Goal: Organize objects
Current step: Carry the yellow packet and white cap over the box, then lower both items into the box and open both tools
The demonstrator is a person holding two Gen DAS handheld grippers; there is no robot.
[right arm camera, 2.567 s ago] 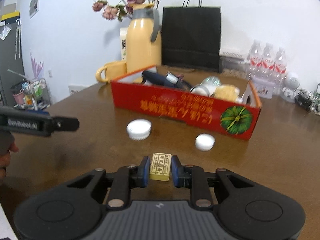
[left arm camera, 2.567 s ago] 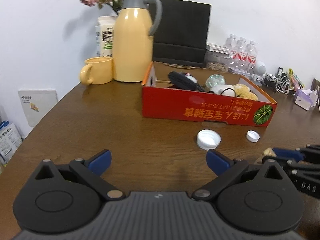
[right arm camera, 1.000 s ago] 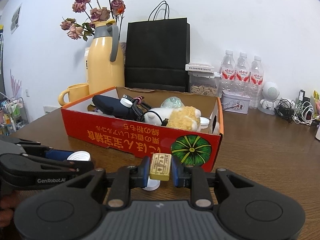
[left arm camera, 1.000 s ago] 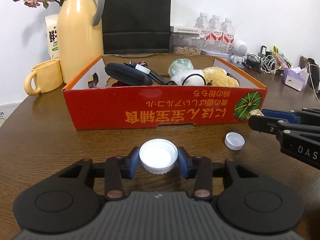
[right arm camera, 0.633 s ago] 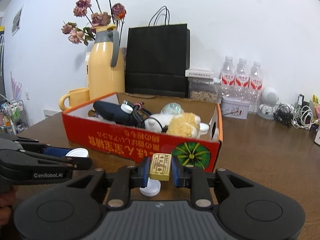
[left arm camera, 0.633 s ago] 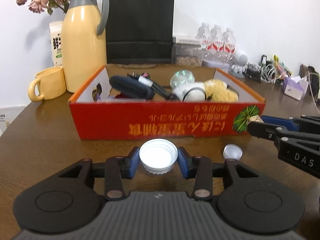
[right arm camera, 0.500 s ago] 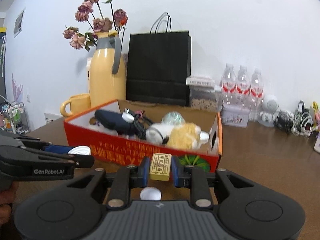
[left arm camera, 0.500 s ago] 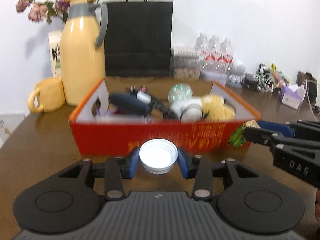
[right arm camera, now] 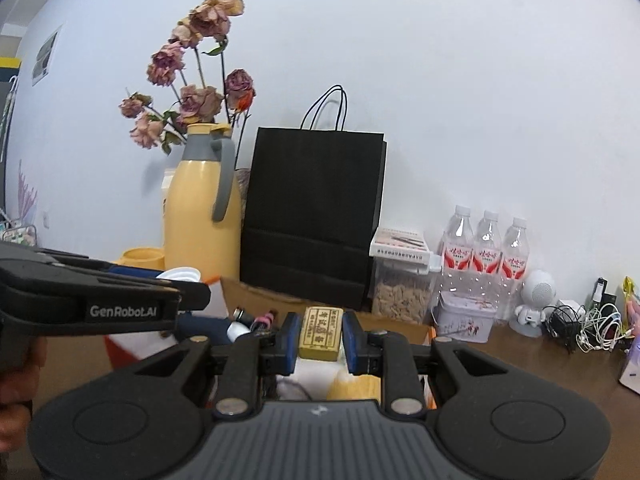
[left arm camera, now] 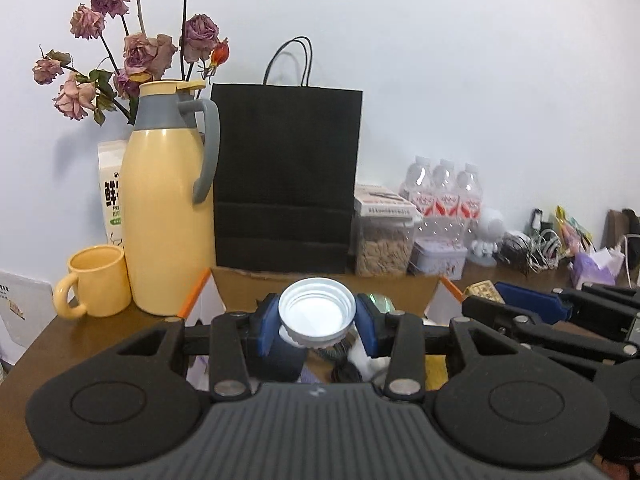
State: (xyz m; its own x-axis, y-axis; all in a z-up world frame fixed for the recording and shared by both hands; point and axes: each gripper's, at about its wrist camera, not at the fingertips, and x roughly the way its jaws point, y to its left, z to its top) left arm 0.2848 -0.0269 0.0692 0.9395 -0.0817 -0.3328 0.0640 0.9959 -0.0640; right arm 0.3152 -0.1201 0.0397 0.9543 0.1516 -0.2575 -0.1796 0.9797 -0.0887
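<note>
Left gripper (left arm camera: 317, 322): jaws clenched on a white screw cap (left arm camera: 317, 316), open threaded side turned toward the camera, gripped across its rim by the blue pads so it cannot roll out. Held above the open cardboard box (left arm camera: 400, 286), over the dark clutter inside, presumably so a release would drop it in with the rest.

Right gripper (right arm camera: 319, 338): jaws clenched on a small gold printed block (right arm camera: 322, 333), squeezed on its 2 long sides, printed face upward. Likewise carried over the same box (right arm camera: 256, 294), above the pale plush and cables seen under the pads. Seen from the left wrist view as the black tool (left arm camera: 560, 322) at the right, with the block's corner (left arm camera: 482, 291) peeking at its tip.

Both grippers side by side over the box, apart, not touching; in the right wrist view the left gripper's arm (right arm camera: 104, 298) crosses the lower left, cap just visible on top. A bare hand (right arm camera: 16, 400) behind it, partly hidden.

Beyond the box on the brown desk (left arm camera: 92, 332): yellow thermos jug (left arm camera: 168, 216), yellow mug (left arm camera: 96, 286), black paper bag (left arm camera: 286, 180), 3 water bottles (left arm camera: 446, 196), all standing upright along the wall, outside the sorting.

Judged step: both items poised for release into the box. Risk: cap bouncing off the piled contents.
</note>
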